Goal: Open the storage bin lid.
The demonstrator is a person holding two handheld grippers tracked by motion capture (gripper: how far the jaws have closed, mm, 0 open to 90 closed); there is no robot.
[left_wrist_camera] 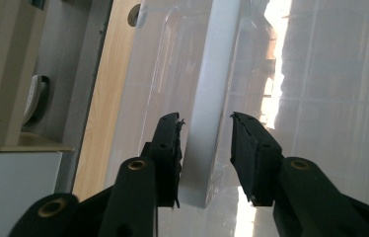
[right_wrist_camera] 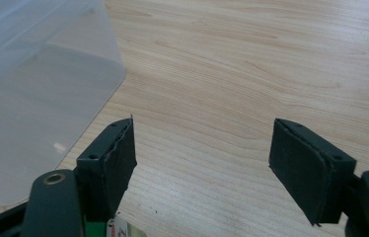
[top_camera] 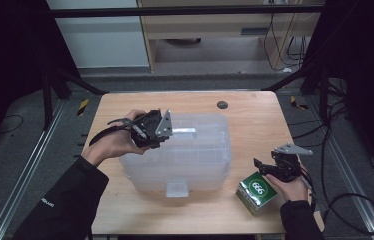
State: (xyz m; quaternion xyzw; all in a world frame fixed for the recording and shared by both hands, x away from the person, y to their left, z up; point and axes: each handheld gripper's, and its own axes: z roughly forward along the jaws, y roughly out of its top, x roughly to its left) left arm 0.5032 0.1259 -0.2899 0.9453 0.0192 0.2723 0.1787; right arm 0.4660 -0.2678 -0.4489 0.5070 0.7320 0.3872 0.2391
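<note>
1. Translucent plastic made up the storage box (top_camera: 185,152) on the wooden table (top_camera: 255,115). From the high view, the left tongs (top_camera: 167,131) reached over its lid from the box's left edge, at the white handle (top_camera: 184,132), whose long axis ran straight on ahead of the tips. The left hand was clearly the nearer one to it.
2. The left gripper view showed that handle (left_wrist_camera: 207,98) lying between the two pads (left_wrist_camera: 170,148), one pad about touching it, the other with a gap left. The tongs were not yet clenched on it, I judged.
3. In the right gripper view, the right tongs (right_wrist_camera: 202,163) stood released over bare wood, grasping nothing, the box's corner to their left.
4. Just below the right tongs in the high view sat a green carton (top_camera: 256,192) marked "666".
</note>
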